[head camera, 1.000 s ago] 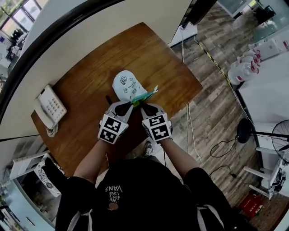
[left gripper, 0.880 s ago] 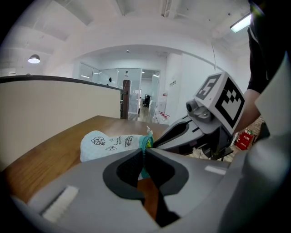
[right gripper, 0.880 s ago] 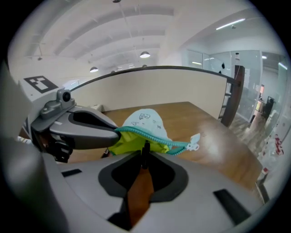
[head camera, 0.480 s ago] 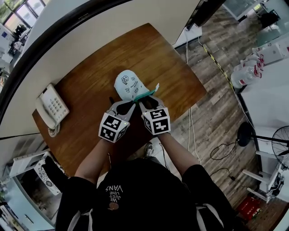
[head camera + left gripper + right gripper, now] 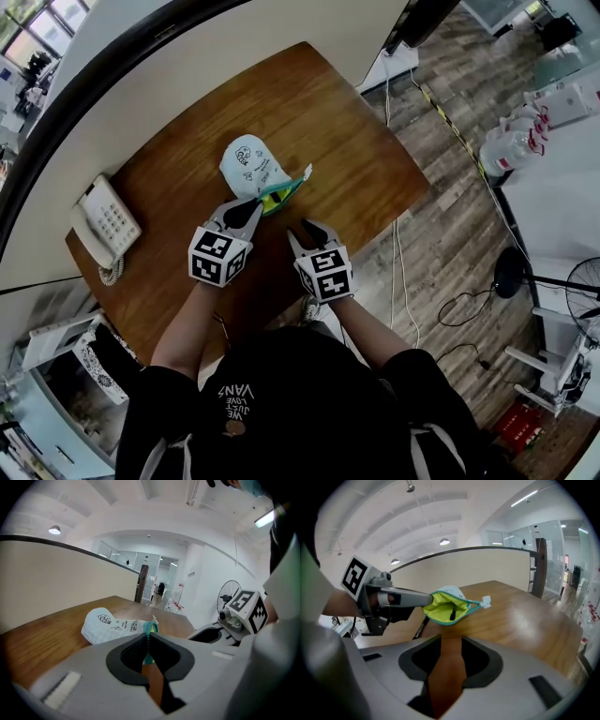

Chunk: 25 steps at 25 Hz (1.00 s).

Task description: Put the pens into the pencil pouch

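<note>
The pale blue pencil pouch (image 5: 246, 164) with black doodles lies on the wooden table (image 5: 319, 112), its teal zipper mouth (image 5: 278, 196) gaping toward me. My left gripper (image 5: 255, 205) is shut on the zipper edge (image 5: 149, 634) and holds it up. In the right gripper view the yellow lining (image 5: 440, 607) shows, with a black pen (image 5: 452, 613) standing inside. A second black pen (image 5: 420, 629) lies on the table beside the pouch, under the left gripper (image 5: 423, 599). My right gripper (image 5: 305, 231) hangs short of the mouth, its jaws opening with nothing between them.
A white desk telephone (image 5: 105, 225) sits at the table's left end. A pale partition wall (image 5: 187, 56) runs along the far side. The table's right edge drops to a wood-plank floor with cables (image 5: 403, 272).
My right gripper has let go of the pouch's zipper edge, opened, and drawn back toward me. The left gripper has shifted left, taking the pouch's mouth with it.
</note>
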Motion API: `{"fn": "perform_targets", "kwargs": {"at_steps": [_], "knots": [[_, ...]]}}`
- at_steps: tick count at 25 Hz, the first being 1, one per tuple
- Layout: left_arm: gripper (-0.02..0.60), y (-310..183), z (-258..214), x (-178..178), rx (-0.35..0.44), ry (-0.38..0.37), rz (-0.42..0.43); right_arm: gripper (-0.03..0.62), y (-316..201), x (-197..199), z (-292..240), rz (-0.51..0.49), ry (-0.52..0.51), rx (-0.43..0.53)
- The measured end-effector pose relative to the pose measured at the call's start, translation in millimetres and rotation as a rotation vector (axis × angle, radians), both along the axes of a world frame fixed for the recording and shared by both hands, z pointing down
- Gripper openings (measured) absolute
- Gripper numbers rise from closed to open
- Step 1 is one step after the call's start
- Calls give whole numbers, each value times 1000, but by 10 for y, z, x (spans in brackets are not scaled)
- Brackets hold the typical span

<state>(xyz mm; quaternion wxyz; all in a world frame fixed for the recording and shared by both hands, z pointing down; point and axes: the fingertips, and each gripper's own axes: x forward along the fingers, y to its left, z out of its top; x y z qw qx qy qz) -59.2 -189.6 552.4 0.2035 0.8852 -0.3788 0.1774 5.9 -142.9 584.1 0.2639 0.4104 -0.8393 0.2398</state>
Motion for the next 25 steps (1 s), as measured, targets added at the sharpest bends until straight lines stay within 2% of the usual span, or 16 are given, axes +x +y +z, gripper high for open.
{"fn": "perform_targets", "kwargs": {"at_steps": [6, 15, 25], "knots": [[29, 7, 8, -232, -2, -18, -47, 106, 247, -260, 91, -82, 6, -11], [29, 9, 28, -519, -13, -15, -109, 124, 493, -902, 212, -287, 47, -12], [29, 25, 113, -805, -35, -1, -154, 124, 463, -1192, 395, -353, 122, -15]]}}
